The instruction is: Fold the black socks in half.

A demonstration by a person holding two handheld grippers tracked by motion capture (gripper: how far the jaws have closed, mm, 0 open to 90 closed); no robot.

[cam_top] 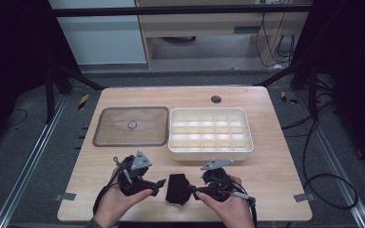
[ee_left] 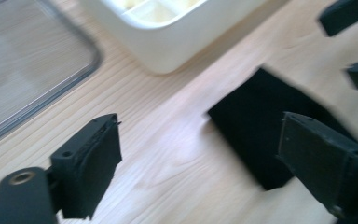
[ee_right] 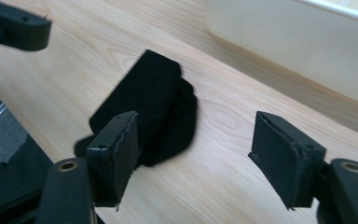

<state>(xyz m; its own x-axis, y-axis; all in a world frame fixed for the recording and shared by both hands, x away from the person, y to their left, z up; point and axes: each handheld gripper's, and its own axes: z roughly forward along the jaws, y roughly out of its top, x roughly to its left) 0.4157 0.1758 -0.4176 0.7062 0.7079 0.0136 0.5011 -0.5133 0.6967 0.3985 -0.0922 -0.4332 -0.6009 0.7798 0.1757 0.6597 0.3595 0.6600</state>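
the folded black cloth [cam_top: 177,188] lay flat on the surface [cam_top: 275,175], between the left tool [cam_top: 156,184] and the right tool [cam_top: 196,191]. both tools stood open, gripping nothing. its long axis ran away from the person (right tool nearer). count: one cloth, one white divided tray [cam_top: 211,134], one clear lid [cam_top: 131,126].

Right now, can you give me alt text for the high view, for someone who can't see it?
A folded black cloth lies on the wooden table between the left gripper and the right gripper, both open and held in a person's hands. Behind them sit a clear lid at left and a white divided tray at right.
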